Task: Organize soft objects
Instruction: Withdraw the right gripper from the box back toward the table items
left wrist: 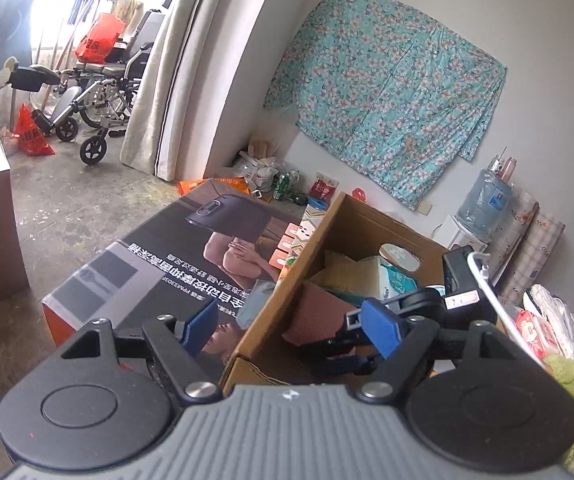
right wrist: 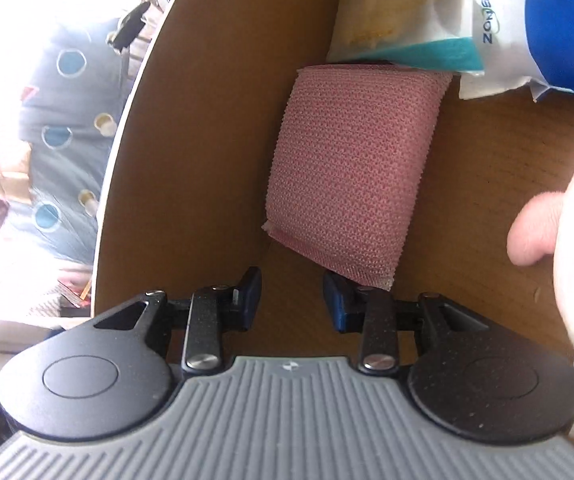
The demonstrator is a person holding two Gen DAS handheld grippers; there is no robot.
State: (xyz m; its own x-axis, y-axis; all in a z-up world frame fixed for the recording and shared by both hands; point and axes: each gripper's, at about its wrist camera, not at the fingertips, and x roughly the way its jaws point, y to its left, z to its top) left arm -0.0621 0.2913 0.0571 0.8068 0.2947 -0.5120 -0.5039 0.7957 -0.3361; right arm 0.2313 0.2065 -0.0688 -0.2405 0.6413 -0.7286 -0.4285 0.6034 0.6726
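Readable text: "ZONBEN" on the tissue pack (right wrist: 483,12).
My right gripper (right wrist: 291,294) sits inside the cardboard box (right wrist: 207,120), jaws spread, empty, just below the pink sponge (right wrist: 351,168); my left gripper (left wrist: 287,326) hovers outside, jaws spread.

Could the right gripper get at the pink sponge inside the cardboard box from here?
Probably yes: the right gripper is open inside the cardboard box, the pink sponge lies just ahead, with nothing between them.

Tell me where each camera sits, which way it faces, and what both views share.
Left wrist: rides the open left gripper above the cardboard box, facing across the room; the right gripper shows inside the box.
Right wrist: rides the open right gripper inside the box, facing the pink sponge.
Shared: box, pink sponge, tissue pack.
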